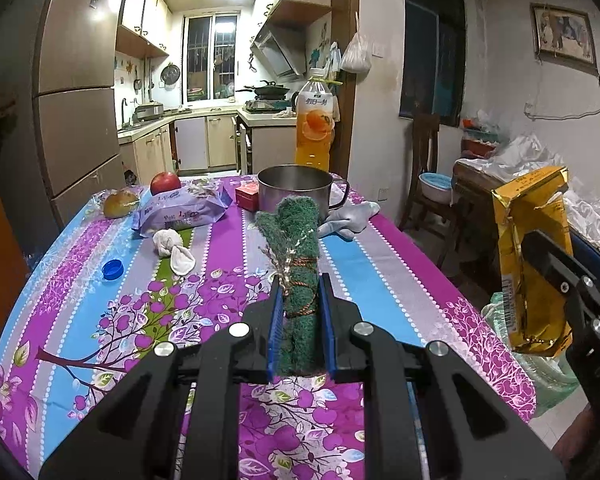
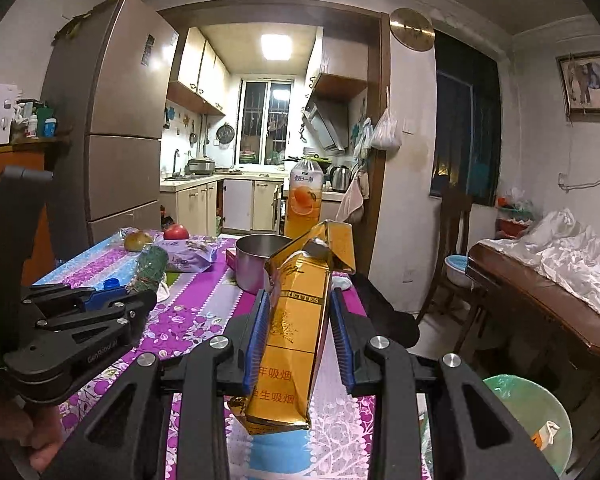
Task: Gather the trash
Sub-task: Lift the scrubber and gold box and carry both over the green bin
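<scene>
- Right wrist view: the right claw (image 2: 298, 332) is clenched on a crumpled gold cigarette carton (image 2: 296, 320), held in the air above the near edge of the counter (image 2: 204, 304). The foil is slick and crushed, and the pads pinch only its middle, so I judge it could slide out or twist on the way to the green-lined bin (image 2: 528, 412), which sits low, beside the counter and right of the carton.
- The left claw (image 1: 300, 320) is clenched on a green scouring-pad bundle (image 1: 296, 264) tied with string. It hovers over the counter, left of the carton, and a loose end could catch.
- Beyond the carton on the floral cloth lie a steel pot (image 1: 296, 188), a juice bottle (image 1: 315, 124), crumpled tissues (image 1: 172, 248) and a blue cap (image 1: 113, 269).
- Behind them opens a lit kitchen.
</scene>
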